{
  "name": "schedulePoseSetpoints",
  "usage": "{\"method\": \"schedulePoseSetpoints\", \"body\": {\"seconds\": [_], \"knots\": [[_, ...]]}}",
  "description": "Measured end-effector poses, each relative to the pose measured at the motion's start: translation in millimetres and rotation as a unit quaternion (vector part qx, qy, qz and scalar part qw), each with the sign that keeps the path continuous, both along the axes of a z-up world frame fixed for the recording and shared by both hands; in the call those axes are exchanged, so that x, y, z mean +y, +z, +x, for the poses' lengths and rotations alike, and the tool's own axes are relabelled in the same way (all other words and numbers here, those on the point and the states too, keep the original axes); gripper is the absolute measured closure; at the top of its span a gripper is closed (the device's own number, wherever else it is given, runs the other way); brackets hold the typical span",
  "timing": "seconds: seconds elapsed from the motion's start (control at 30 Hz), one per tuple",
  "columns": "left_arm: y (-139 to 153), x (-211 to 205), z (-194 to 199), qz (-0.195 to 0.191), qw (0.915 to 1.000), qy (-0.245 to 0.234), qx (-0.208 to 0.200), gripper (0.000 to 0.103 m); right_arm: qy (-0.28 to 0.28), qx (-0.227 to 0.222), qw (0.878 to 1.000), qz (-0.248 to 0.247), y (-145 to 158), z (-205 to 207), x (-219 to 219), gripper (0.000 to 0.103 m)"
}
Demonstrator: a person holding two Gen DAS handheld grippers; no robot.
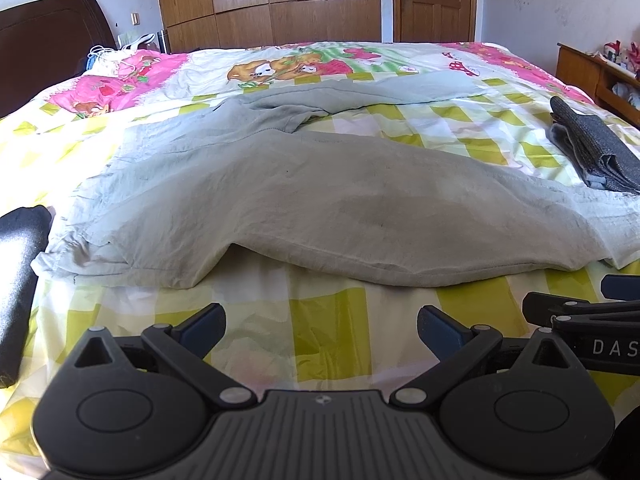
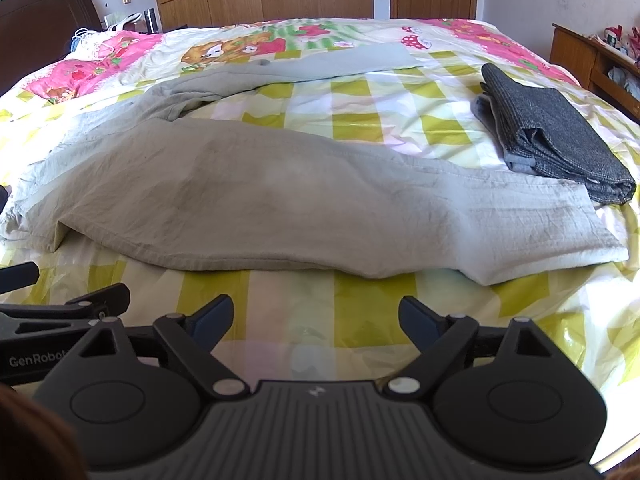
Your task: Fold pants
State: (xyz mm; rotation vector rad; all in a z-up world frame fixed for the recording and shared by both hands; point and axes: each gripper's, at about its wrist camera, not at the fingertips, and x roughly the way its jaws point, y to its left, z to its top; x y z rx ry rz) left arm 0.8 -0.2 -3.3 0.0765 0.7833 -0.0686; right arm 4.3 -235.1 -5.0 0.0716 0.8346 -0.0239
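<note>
The pale grey pants (image 2: 256,200) lie spread across the checked bedsheet (image 1: 328,340), both legs splayed apart, just ahead of the 2 grippers. The left gripper (image 1: 322,330) and right gripper (image 2: 316,322) hover with fingers wide apart, holding nothing. The cloth looks light, limp and creased; the near leg's hem (image 2: 560,256) seems the best pinch

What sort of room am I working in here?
Almost certainly a home bedroom: a bed with a cartoon-print sheet fills the view, a dark headboard stands at its left end, and a wooden wardrobe lines the far wall beside a door.
</note>
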Motion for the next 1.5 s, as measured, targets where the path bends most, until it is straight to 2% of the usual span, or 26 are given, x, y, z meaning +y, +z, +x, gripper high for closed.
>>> {"method": "schedulePoseSetpoints", "body": {"seconds": [0.27,0.4,0.5,0.83,0.97,1.07,1.2,1.4,1.5], "knots": [[9,-3,4,0.010,0.9998,-0.009,-0.013,0.000,0.010,-0.004,1.000,0.019,11,3,-4,0.016],[11,-9,12,0.029,0.9988,-0.026,-0.029,0.000,0.015,0.001,1.000,0.027,15,16,-9,0.016],[9,-9,24,0.026,0.9982,-0.045,-0.029,0.000,0.018,0.002,0.999,0.029,19,29,-10,0.016],[0,15,50,0.016,0.9974,-0.070,-0.008,0.000,0.032,0.007,0.999,-0.008,24,63,-7,0.017],[8,1,55,-0.009,0.9947,-0.100,-0.025,0.000,0.000,0.006,1.000,0.004,32,62,-46,0.018],[10,-31,62,-0.011,0.9896,-0.139,-0.034,0.000,-0.046,0.012,0.999,-0.002,34,55,-90,0.018],[6,-76,70,-0.026,0.9826,-0.182,-0.025,0.000,-0.113,0.031,0.993,-0.005,28,36,-148,0.018],[2,-126,73,-0.015,0.9744,-0.224,0.001,0.000,-0.169,0.049,0.984,0.017,21,17,-205,0.019],[5,-145,74,-0.003,0.9702,-0.242,0.005,0.000,-0.177,0.060,0.981,0.055,18,7,-225,0.026]]}}
